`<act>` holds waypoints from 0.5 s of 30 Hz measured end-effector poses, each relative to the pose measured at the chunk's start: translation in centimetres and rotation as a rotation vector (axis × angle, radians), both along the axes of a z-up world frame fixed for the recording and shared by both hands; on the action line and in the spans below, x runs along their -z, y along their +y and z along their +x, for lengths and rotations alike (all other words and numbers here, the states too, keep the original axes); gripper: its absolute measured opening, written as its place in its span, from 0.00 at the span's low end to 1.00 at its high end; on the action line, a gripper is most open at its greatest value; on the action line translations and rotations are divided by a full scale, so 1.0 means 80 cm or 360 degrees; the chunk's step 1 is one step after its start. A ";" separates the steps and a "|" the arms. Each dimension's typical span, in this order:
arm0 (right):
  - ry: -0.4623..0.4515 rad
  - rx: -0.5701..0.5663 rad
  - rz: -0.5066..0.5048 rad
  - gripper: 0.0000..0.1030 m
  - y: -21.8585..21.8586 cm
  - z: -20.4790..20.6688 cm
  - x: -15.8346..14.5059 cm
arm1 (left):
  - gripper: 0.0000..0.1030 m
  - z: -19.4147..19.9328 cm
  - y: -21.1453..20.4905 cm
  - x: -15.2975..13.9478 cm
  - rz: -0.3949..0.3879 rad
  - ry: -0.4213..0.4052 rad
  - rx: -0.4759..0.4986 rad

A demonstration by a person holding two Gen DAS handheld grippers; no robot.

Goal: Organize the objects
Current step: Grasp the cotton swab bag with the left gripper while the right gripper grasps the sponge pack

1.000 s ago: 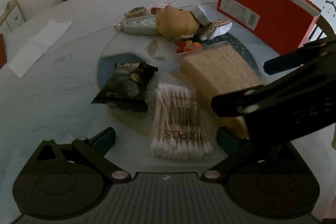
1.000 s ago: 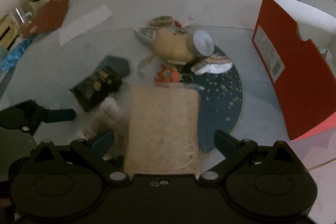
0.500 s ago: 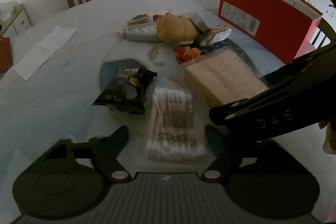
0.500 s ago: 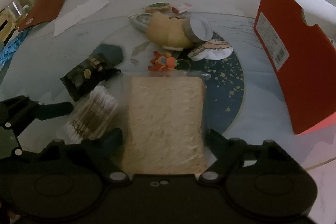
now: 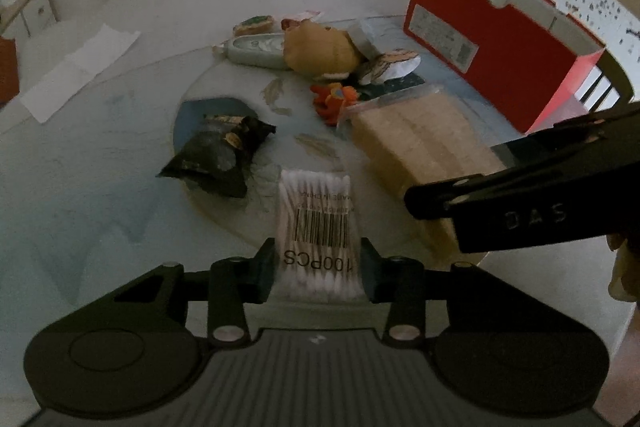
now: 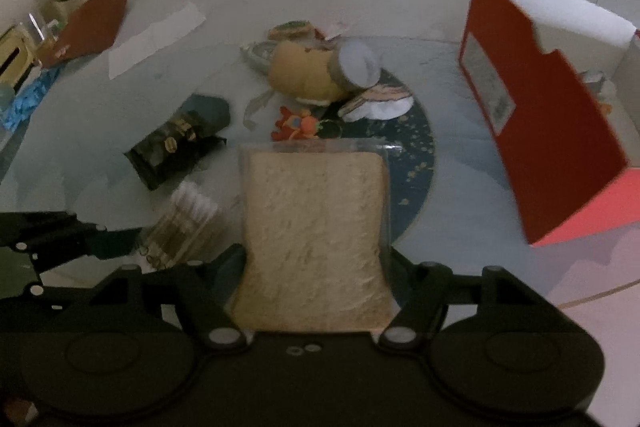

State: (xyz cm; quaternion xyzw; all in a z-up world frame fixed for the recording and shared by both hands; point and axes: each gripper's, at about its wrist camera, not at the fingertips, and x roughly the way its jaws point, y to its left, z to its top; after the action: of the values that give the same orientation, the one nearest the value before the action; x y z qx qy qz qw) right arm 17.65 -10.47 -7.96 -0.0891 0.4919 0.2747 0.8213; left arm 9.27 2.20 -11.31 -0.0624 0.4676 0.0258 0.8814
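Both tools are loaded here. The left tool [image 5: 318,269] has its jaws pinched on the near end of a clear flat packet of white cotton swabs [image 5: 316,227], barcode side up, with the packet sticking out toward 12 o'clock. Grabbing it by the short end makes sense to me: the pack is floppy, and that end was closest to the edge of the worktop.

The right tool [image 6: 316,287] is clamped on the near edge of a tan, rough-textured rectangular block in clear plastic wrap [image 6: 316,227]. Looks like a sponge or a bread slab, can't say which. It fills the gap between the jaws, so the grip is wide.

From the right wrist view, the tall open red cardboard box [image 6: 536,115] sits at about 2 o'clock, and I'd guess that's where both things are headed, since it's the only container around.

Still loose on the pale round worktop [image 5: 100,163]: a crumpled black snack bag [image 5: 216,155] at 10 o'clock of the swabs, a small orange toy figure [image 5: 334,99], and a tan plush lump [image 5: 320,51] further back at 12. So plenty left to sort.

Main risk, I reckon, is the swab pack drooping or slipping out on the way over.
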 end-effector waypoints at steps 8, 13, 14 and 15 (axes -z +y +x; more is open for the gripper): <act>-0.0029 0.0052 0.0064 0.69 -0.034 -0.005 -0.039 | 0.39 -0.003 -0.014 -0.034 -0.0018 -0.0081 0.0003; -0.0066 0.0092 0.0096 0.69 -0.058 -0.004 -0.062 | 0.39 0.000 -0.024 -0.056 -0.0016 -0.0131 0.0014; -0.0074 0.0099 0.0103 0.69 -0.062 -0.003 -0.067 | 0.39 0.002 -0.027 -0.061 -0.0015 -0.0138 0.0016; -0.0081 0.0106 0.0112 0.69 -0.067 -0.001 -0.072 | 0.39 0.004 -0.030 -0.066 -0.0016 -0.0150 0.0020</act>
State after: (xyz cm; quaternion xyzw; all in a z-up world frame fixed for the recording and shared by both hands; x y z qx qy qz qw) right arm 17.56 -15.79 -2.20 -0.0507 0.4634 0.2620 0.8450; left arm 9.56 -0.18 -6.00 -0.0649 0.4262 0.0149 0.9022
